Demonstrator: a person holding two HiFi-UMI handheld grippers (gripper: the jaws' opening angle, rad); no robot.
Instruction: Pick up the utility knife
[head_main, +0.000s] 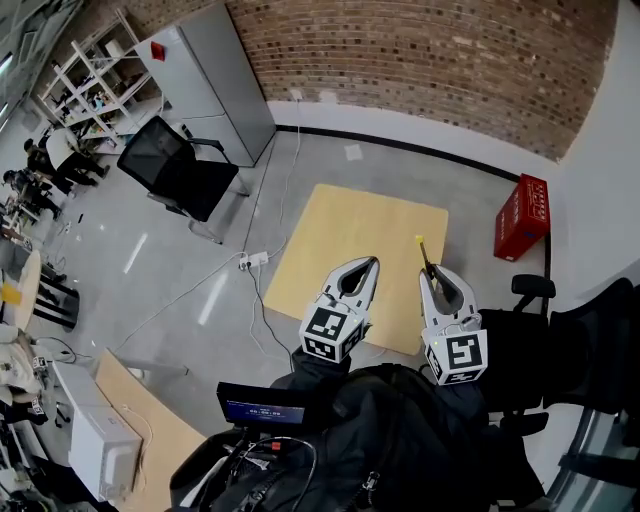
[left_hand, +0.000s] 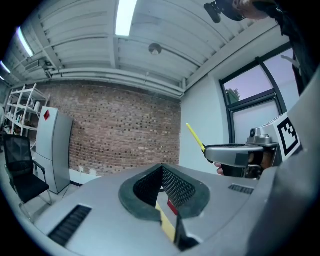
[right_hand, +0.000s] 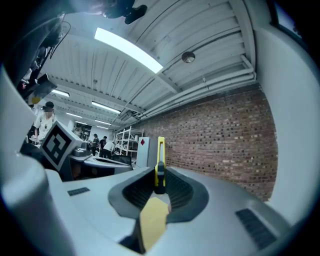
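Up above the tan table (head_main: 335, 235), both grippers are raised in the air, side by side, and the right gripper (head_main: 430, 272) has the prize: the utility knife (head_main: 422, 250) is clamped between its jaws, yellow body poking out past the tips and pointing away from the person. Its own view confirms it: the right gripper (right_hand: 159, 184) is pressed tight on the knife (right_hand: 160, 157), which stands upright between the dark ribbed pads (right_hand: 177, 192), a black slider showing on the yellow handle. Over on the other side, the left gripper (head_main: 372, 263) has its tips drawn together with nothing in them. In the left gripper view its jaws (left_hand: 162, 169) meet at the far end, the hollow between the mesh pads (left_hand: 177, 187) bare. That same view catches the right gripper (left_hand: 209, 151) off to the side, the yellow knife (left_hand: 194, 135) slanting up from it against the white wall. Down on the floor, a red crate (head_main: 522, 215) sits beside the table, and a black office chair (head_main: 175, 170) stands well apart by the grey cabinet (head_main: 215, 70).
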